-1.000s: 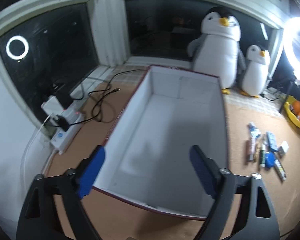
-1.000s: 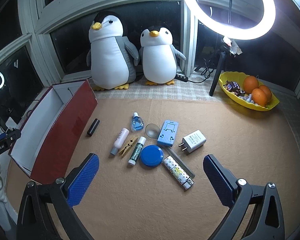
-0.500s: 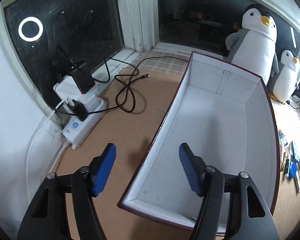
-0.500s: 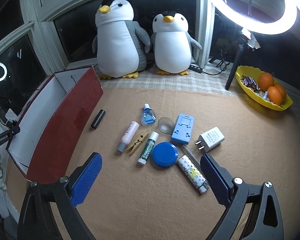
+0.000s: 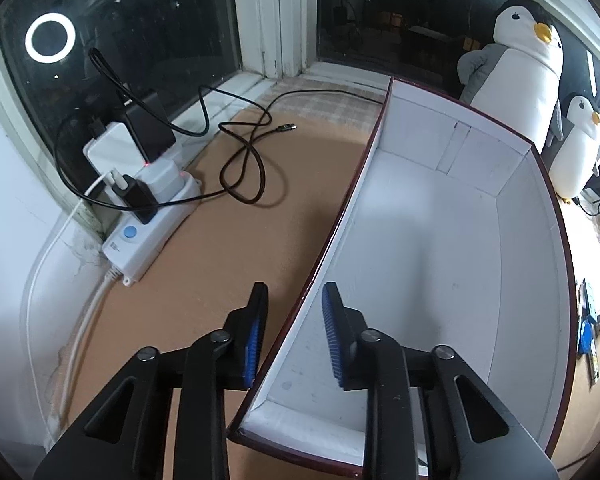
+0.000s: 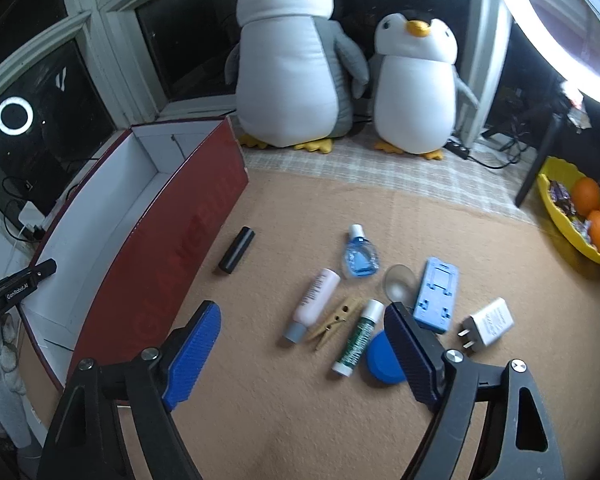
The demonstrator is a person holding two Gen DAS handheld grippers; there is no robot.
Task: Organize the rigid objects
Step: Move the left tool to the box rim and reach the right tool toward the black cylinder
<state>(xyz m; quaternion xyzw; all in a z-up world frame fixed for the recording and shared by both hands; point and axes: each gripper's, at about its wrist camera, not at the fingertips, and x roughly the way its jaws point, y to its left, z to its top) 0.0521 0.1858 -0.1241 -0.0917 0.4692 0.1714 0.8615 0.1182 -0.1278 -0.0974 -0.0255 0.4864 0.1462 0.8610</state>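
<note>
While closing, left gripper point(image 5: 290, 334) fingers straddle box point(image 5: 452, 264) wall, contact unclear; right gripper point(image 6: 300, 354) wide, closing, empty.

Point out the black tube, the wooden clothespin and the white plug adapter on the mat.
black tube point(image 6: 236, 250), right wrist view, middle of its barrel
wooden clothespin point(image 6: 335, 321), right wrist view, middle of its body
white plug adapter point(image 6: 492, 321), right wrist view, its white face
</note>
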